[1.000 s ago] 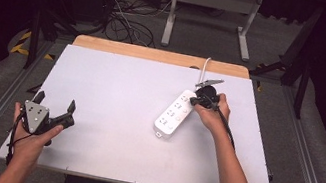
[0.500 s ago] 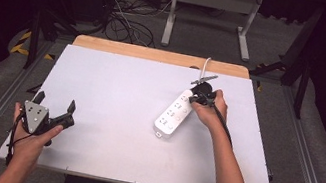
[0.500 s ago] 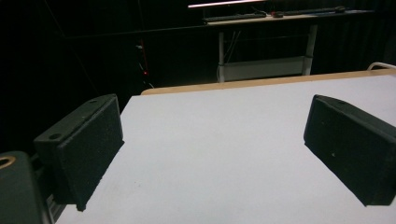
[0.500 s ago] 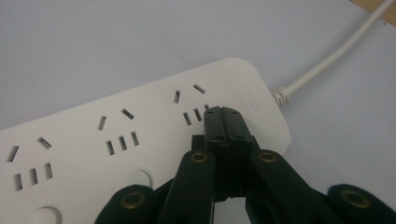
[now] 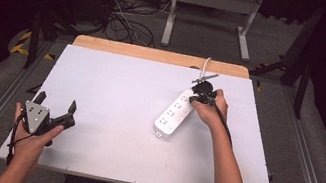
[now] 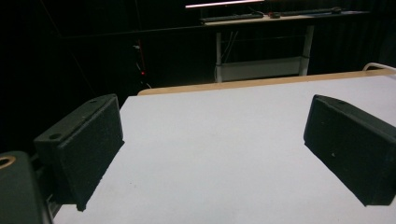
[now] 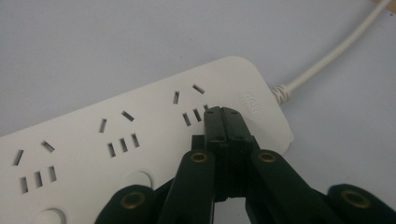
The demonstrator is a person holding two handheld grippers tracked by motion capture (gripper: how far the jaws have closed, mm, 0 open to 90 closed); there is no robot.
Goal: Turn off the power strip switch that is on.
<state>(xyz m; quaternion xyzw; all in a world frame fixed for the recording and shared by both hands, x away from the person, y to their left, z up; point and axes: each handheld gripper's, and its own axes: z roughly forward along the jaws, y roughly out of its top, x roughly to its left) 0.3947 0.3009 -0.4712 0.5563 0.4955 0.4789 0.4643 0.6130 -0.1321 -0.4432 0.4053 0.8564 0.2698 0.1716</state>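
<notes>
A long white plastic power strip (image 5: 174, 114) lies at a slant on the white-topped bench (image 5: 115, 93), right of the bench's middle, its pale cord (image 5: 206, 63) running off its far end toward the wooden strip (image 5: 157, 55) along the bench's far edge. The right gripper (image 5: 199, 94) sits at that far, cord end of the power strip, held in the person's right hand (image 5: 211, 111). In the right gripper view its two black jaws are pressed flat together with nothing between them, and their joined tip (image 7: 223, 114) hangs over the last group of sockets, next to the rounded end where the cord (image 7: 327, 56) enters; whether the tip actually touches the plastic is hard to tell. The left gripper (image 5: 55, 105) rests well apart from the power strip, at the bench's near left corner, in the left hand (image 5: 33, 137). Its jaws stand wide apart and hold nothing, with bare bench between them.
</notes>
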